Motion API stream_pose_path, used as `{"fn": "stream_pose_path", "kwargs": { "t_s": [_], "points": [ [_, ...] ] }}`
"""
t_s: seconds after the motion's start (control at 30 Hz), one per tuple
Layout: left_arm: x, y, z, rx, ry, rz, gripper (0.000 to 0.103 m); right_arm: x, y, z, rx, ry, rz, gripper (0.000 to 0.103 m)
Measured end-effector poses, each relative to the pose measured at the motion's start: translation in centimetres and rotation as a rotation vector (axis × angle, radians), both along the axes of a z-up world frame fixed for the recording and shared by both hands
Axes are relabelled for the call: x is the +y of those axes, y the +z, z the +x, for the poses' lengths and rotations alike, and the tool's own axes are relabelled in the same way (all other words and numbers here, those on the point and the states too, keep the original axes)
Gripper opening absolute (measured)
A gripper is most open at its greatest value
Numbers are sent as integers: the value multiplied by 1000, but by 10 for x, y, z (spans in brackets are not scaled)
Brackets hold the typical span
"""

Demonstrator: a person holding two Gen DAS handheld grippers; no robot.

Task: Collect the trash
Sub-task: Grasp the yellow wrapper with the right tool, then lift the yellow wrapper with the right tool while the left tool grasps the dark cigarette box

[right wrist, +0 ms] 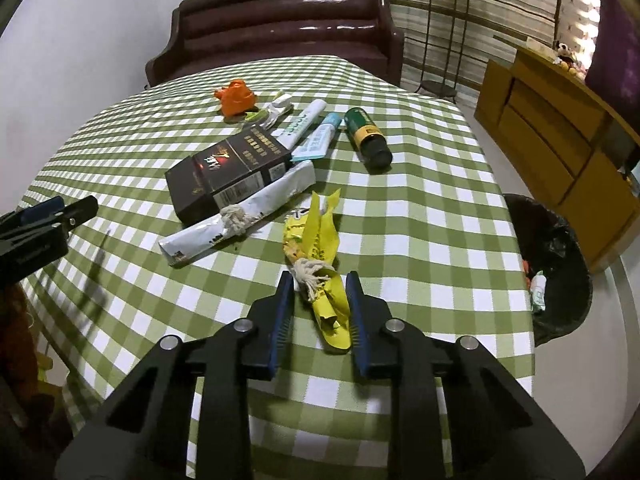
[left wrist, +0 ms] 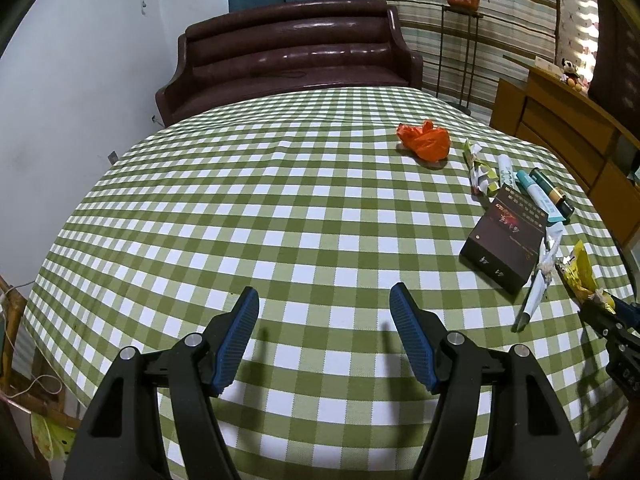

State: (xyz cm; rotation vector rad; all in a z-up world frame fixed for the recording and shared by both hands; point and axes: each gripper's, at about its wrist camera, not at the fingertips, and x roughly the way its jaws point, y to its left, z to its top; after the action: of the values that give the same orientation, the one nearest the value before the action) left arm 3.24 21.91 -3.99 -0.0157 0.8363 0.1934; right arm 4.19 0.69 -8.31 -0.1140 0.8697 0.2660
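Observation:
On the green checked tablecloth (left wrist: pixel 240 200) lies a yellow wrapper (right wrist: pixel 316 232) tied with a bit of white string. My right gripper (right wrist: pixel 318 280) is shut on its near end, a blue pad on each side. The left wrist view shows the same wrapper (left wrist: pixel 582 272) at the far right, with the right gripper (left wrist: pixel 616 316) behind it. My left gripper (left wrist: pixel 324 288) stands open over bare cloth with nothing between its fingers. Further trash lies beyond: a white wrapper (right wrist: pixel 240 216) tied with string, a dark box (right wrist: pixel 228 168) and a crumpled orange bag (right wrist: pixel 234 96).
A bin lined with a black bag (right wrist: pixel 556 268) stands off the table's right edge, with some trash inside. Two tubes (right wrist: pixel 304 122) and a green-and-black bottle (right wrist: pixel 366 136) lie past the box. A brown sofa (left wrist: pixel 296 52) is behind the table, a wooden cabinet (right wrist: pixel 560 136) to the right.

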Motion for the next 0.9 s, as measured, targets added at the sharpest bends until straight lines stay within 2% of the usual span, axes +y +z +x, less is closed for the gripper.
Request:
{"fn": "stream_pose_path", "kwargs": {
  "t_s": [0.03,0.07,0.23,0.3,0.4,0.67,0.87,0.9],
  "points": [
    [0,0,0,0,1,0,66,0,1,0,-2,-1,3,43],
    [0,0,0,0,1,-2,66,0,2,1,-11,-4,10,50],
    [-1,0,0,1,-3,1,66,4,4,8,-21,-14,9,50],
    [-2,0,1,1,-7,1,66,6,2,12,-15,-13,5,45],
    [-6,-1,3,3,-18,1,66,7,1,13,-17,-9,-14,26],
    [-27,1,6,-2,-66,0,66,-8,7,11,-38,-33,8,26],
    [-53,7,18,-14,-143,-7,66,-29,17,10,-66,-64,17,26],
    [-58,8,20,-18,-152,-3,69,-33,18,11,-70,-69,17,26]
  ]
}}
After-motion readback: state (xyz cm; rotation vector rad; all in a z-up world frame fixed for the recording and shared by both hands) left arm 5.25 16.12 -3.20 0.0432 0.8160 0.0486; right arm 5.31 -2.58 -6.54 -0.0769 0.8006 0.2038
